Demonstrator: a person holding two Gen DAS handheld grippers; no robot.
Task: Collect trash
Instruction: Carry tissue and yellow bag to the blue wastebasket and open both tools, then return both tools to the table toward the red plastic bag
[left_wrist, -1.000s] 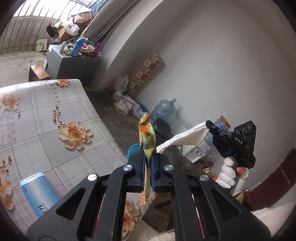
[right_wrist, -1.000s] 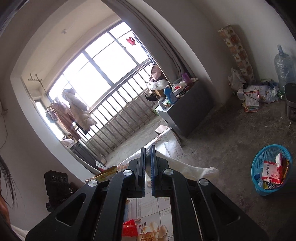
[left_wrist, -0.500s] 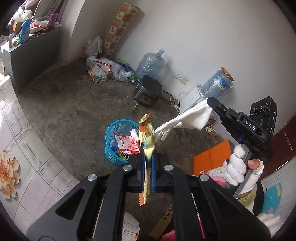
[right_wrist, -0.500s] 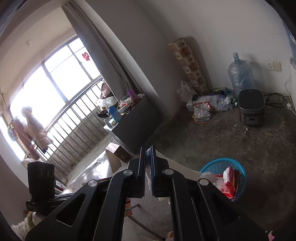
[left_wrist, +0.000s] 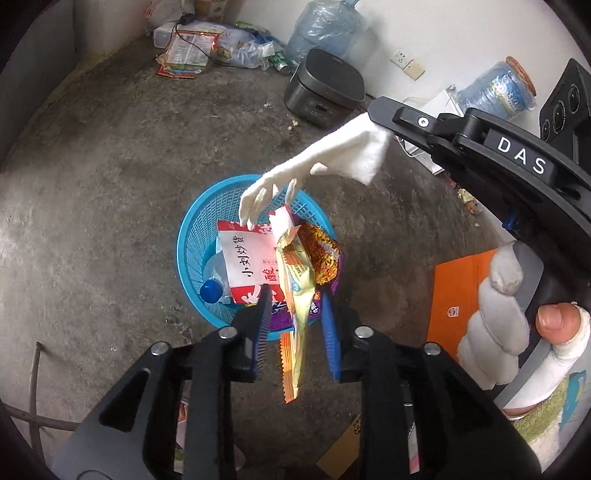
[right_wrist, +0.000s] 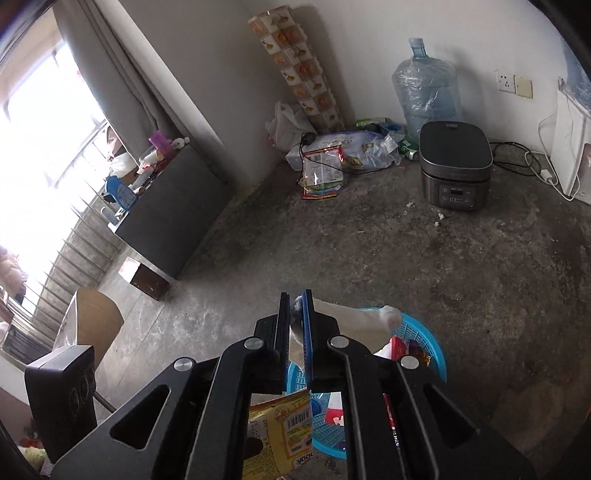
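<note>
A blue mesh basket (left_wrist: 195, 236) stands on the concrete floor, holding a red-and-white packet (left_wrist: 247, 266), a bottle with a blue cap and other wrappers. My left gripper (left_wrist: 295, 301) is open just above the basket's near rim; a yellow-orange snack wrapper (left_wrist: 295, 295) hangs loose between its fingers. My right gripper (right_wrist: 295, 314) is shut on a white glove (left_wrist: 332, 158) that dangles over the basket. In the right wrist view the glove (right_wrist: 354, 319) hangs over the basket (right_wrist: 424, 332) and the yellow wrapper (right_wrist: 280, 435) shows below.
A grey rice cooker (left_wrist: 325, 88), a water jug (left_wrist: 321, 29) and loose bags (left_wrist: 184, 55) lie by the wall. An orange folder (left_wrist: 458, 295) lies on the floor at right. A dark cabinet (right_wrist: 166, 214) and a cardboard box (right_wrist: 92, 325) stand left.
Both grippers swung from the table down over the basket. My left gripper opened and let go of the yellow wrapper. The right gripper still holds the glove.
</note>
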